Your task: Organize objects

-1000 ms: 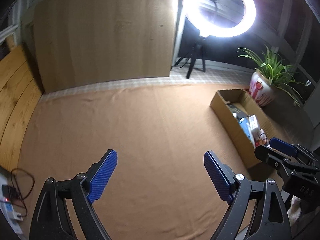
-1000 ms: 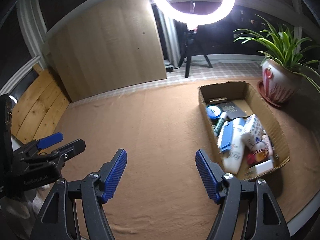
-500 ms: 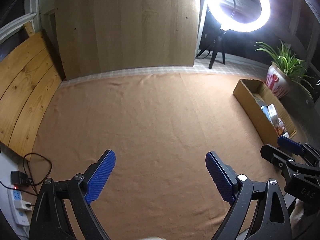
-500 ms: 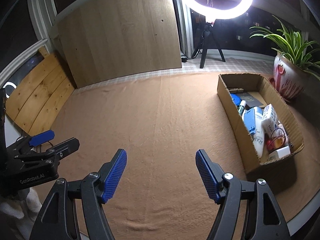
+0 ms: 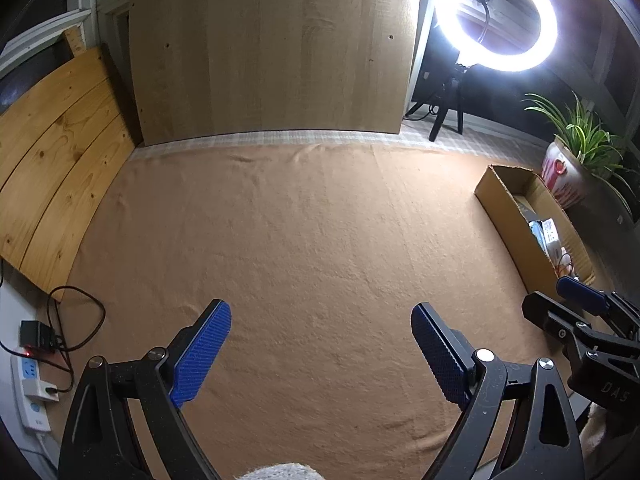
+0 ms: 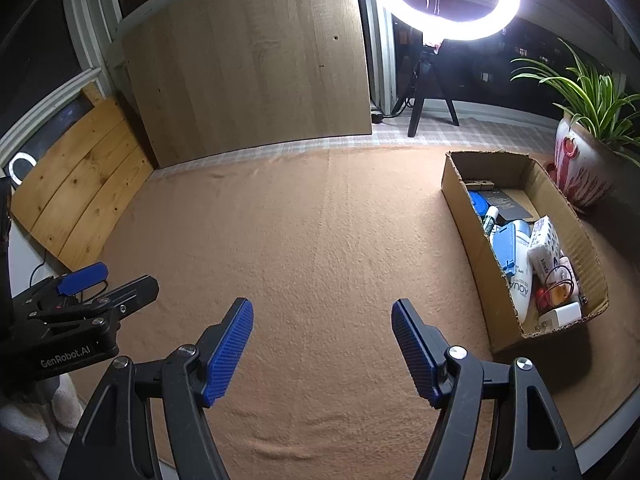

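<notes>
on the far right of the brown cloth point(image 6: 320, 240), the cardboard box point(image 6: 472, 256) holds the small objects point(image 6: 524, 256), and no loose item shows elsewhere. over the last second both views have pulled back from the box. left gripper point(image 5: 320, 354) and right gripper point(image 6: 322, 350) hang empty with jaws apart; this looks like sorting finished

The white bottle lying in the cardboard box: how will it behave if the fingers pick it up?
The white bottle has a smooth rounded body, so it may slip or turn between flat pads. It lies wedged among other items in the box, so lifting could drag neighbours. Its fill level is not visible; weight uncertain.
</notes>
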`<state>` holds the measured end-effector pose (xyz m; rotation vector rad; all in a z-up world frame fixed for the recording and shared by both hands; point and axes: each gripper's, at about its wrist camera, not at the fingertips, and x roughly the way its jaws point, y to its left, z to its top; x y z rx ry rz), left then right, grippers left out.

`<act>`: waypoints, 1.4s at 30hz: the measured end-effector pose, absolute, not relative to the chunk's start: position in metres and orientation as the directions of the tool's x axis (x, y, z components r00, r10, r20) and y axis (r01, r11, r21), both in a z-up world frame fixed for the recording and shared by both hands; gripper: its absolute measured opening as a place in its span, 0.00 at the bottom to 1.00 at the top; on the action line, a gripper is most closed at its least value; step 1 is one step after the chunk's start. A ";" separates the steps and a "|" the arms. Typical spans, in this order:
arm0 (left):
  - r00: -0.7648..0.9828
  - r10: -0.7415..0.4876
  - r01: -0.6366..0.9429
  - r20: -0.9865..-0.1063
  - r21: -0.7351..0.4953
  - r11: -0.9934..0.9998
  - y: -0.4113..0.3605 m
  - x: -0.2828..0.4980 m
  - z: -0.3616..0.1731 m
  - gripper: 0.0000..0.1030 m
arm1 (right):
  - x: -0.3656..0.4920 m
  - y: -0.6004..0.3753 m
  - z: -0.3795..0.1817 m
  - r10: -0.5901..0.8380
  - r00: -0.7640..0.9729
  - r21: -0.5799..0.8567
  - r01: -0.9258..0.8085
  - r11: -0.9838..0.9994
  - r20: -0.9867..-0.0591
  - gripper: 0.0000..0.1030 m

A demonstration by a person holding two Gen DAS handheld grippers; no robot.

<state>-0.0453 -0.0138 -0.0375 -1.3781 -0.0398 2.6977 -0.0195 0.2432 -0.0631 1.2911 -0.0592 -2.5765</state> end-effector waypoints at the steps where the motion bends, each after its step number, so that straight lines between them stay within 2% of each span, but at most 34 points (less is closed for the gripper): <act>1: -0.581 0.110 -0.083 -0.807 -0.076 -0.994 -0.013 -0.045 -0.038 0.91 | -0.020 0.244 -0.064 -0.251 -0.569 0.155 0.212 -0.965 -0.784 0.66; 42: -0.573 0.081 -0.059 -0.816 -0.058 -0.997 -0.008 -0.035 -0.042 0.91 | -0.014 0.248 -0.059 -0.257 -0.577 0.167 0.204 -0.965 -0.776 0.67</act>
